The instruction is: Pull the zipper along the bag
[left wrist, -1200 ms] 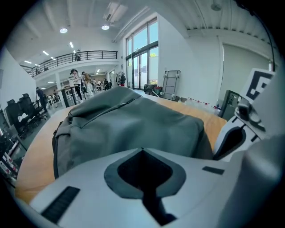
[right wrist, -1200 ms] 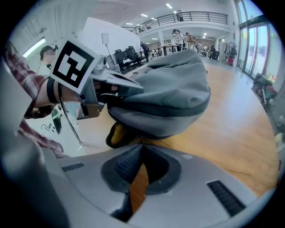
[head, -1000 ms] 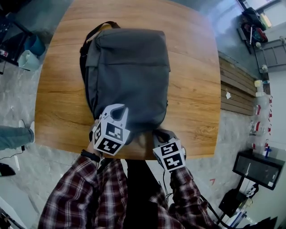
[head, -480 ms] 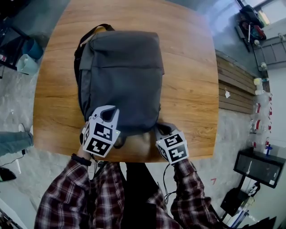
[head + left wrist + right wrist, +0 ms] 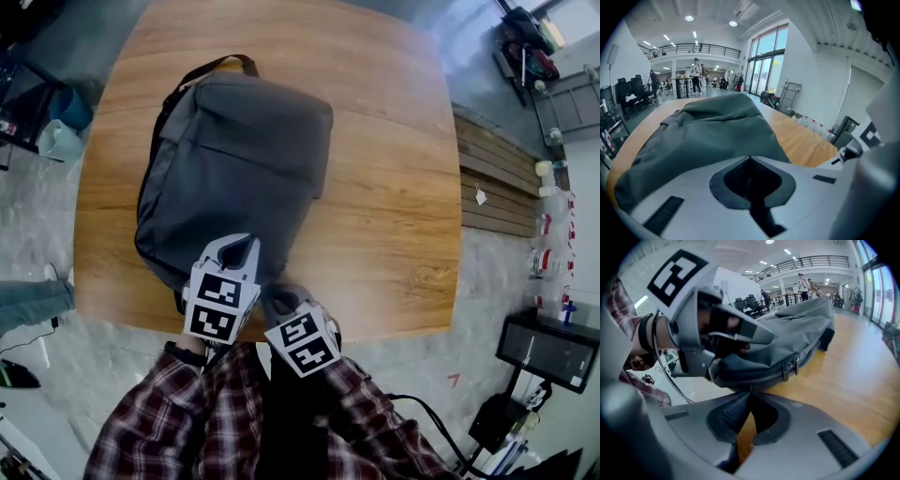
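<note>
A grey backpack (image 5: 234, 159) lies slantwise on the wooden table (image 5: 394, 187), its strap end far from me. My left gripper (image 5: 240, 246) is at the bag's near end, jaws shut with the bag's fabric pinched at the tips (image 5: 750, 157); the bag (image 5: 712, 131) fills that view. In the right gripper view the left gripper (image 5: 740, 333) clamps the bag's edge. My right gripper (image 5: 284, 298) sits just right of it by the bag's near corner, shut (image 5: 750, 391) on nothing, over bare wood. Two metal zipper pulls (image 5: 790, 367) hang on the bag's side seam ahead of it.
The table's near edge (image 5: 281, 328) runs right under both grippers, with the person's plaid sleeves (image 5: 187, 412) below. Bare wood lies right of the bag (image 5: 853, 371). Racks and bottles (image 5: 544, 187) stand on the floor at the right, a chair (image 5: 56, 112) at the left.
The bag has turned, its near end swinging left and its far end right. My right gripper has moved left, close beside the left gripper.
</note>
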